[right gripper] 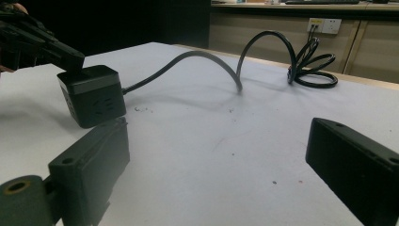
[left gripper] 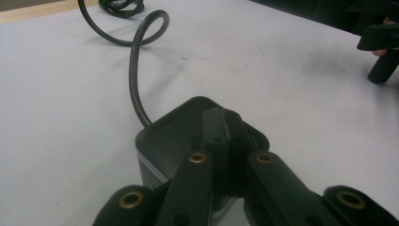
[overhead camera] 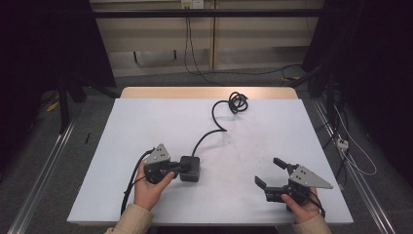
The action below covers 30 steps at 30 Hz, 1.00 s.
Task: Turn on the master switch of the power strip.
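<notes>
So the black power cube point(overhead camera: 190, 168) sits on the white table point(overhead camera: 146, 126), a bit left of centre and toward the person's side, and its cord point(overhead camera: 214, 127) snakes off from the far side toward the back edge, where it ends in a loose coil point(overhead camera: 237, 102).

The left gripper point(overhead camera: 181, 166) is right on it. From the high view that gripper lies roughly level, pointing to the right across the table, and its jaws are pressed together with nothing between them. In the left gripper view the closed tips rest on top of the cube rather than around it, and the right gripper view seems to agree: tips on the upper near corner of the cube point(right gripper: 91, 94). So it's a press or a hold-down, not a grab, as far as I can tell.

The right gripper point(overhead camera: 272, 173) is well apart from the cube, off to the right near the front edge. Its jaws are wide apart and empty, aimed left and a bit away, so the cube lies ahead of them and to the left in its own view. The cord runs across in front of it too.

My guess: the left hand steadies the cube, and the right comes in for the cube or the cord.
</notes>
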Available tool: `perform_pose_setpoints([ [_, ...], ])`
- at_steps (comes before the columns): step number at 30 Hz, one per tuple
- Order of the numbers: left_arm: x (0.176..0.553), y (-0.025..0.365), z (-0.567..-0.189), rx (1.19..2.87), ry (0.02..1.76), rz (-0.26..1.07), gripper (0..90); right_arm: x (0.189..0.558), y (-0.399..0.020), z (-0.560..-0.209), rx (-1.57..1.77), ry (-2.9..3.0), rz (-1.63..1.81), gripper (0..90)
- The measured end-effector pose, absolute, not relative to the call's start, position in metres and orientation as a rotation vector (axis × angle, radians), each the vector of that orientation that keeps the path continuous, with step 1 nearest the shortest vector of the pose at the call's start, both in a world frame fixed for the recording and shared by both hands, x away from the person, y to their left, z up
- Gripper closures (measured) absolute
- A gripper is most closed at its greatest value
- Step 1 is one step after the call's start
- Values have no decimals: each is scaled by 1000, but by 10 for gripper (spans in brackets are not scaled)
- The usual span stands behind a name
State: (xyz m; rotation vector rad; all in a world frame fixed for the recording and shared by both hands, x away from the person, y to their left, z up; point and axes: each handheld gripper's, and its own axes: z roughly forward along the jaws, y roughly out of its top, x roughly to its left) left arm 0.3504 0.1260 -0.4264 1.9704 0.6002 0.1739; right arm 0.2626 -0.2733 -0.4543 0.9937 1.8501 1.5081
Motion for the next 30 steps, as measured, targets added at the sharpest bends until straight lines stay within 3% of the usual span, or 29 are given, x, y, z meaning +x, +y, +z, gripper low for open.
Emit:
perform_pose_setpoints([
  [8, 351, 128, -423, 1933, 611, 145, 892, 263, -275, -455, 994, 1847, 1509, 62],
  [11, 350, 128, -422, 1932, 620, 137, 776, 263, -274, -455, 995, 1847, 1508, 62],
  [30, 349, 134, -418, 1906, 671, 132, 462, 267, -270, -455, 983, 1858, 1511, 62],
])
